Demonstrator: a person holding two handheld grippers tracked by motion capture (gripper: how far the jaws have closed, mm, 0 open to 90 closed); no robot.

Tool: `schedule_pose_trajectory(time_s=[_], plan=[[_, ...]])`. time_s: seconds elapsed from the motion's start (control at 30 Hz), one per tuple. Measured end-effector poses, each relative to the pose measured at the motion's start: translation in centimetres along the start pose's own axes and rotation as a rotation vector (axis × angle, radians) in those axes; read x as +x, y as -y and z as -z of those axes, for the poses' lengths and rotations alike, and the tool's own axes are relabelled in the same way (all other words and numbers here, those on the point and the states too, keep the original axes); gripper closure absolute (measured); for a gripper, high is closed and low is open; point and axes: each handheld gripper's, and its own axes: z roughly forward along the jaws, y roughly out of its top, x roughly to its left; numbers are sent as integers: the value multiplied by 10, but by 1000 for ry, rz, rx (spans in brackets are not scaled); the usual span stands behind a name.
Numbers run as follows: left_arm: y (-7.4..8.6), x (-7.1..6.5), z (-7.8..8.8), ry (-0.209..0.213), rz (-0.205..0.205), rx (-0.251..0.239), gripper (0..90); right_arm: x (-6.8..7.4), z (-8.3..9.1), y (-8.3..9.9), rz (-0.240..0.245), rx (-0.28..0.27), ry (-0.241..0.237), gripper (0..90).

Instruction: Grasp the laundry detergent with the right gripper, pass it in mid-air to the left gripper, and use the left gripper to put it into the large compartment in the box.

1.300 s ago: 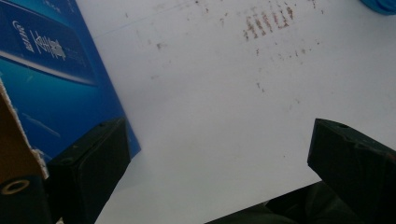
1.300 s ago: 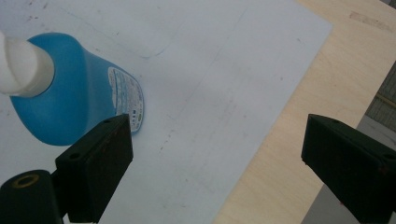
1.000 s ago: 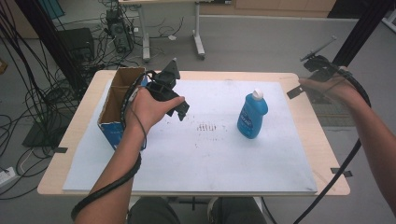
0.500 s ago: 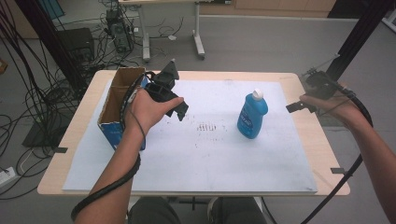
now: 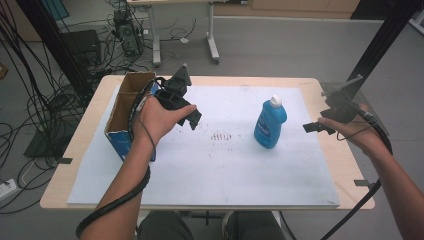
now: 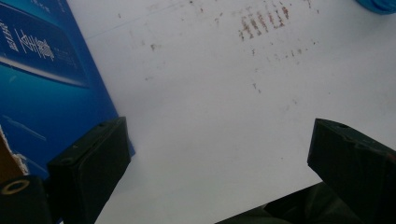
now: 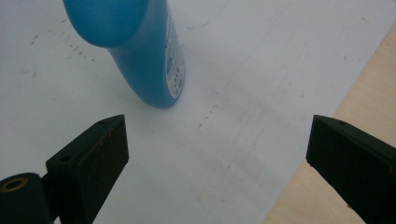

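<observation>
A blue bottle (image 5: 270, 122) with a white cap stands upright on the white mat, right of centre. My right gripper (image 5: 316, 128) hangs open just to the bottle's right, over the mat's right edge. In the right gripper view the blue bottle (image 7: 144, 60) rises ahead and left of the wide, empty right gripper (image 7: 217, 135). My left gripper (image 5: 192, 117) hovers open beside an open cardboard box (image 5: 127, 115) with blue sides. The left gripper view shows the box's blue side (image 6: 42, 84) by the left jaw, with bare mat between the jaws of the left gripper (image 6: 219, 140).
The white mat (image 5: 210, 170) covers most of the wooden table (image 5: 75, 165) and carries a patch of reddish marks (image 5: 222, 136) at its middle. Cables trail from both grippers off the near edge. Desks, black poles and floor cables lie beyond the table.
My right hand has come down and a little leftward, closer to the table and the bottle. The left hand, box and bottle have kept their places.
</observation>
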Motion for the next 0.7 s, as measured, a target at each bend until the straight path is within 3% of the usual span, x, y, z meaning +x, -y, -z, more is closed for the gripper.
schedule_pose_trajectory(time_s=[0.7], plan=[[5,2,-3,-3,7,-2,64,30,-40,23,27,-109,-17,49]])
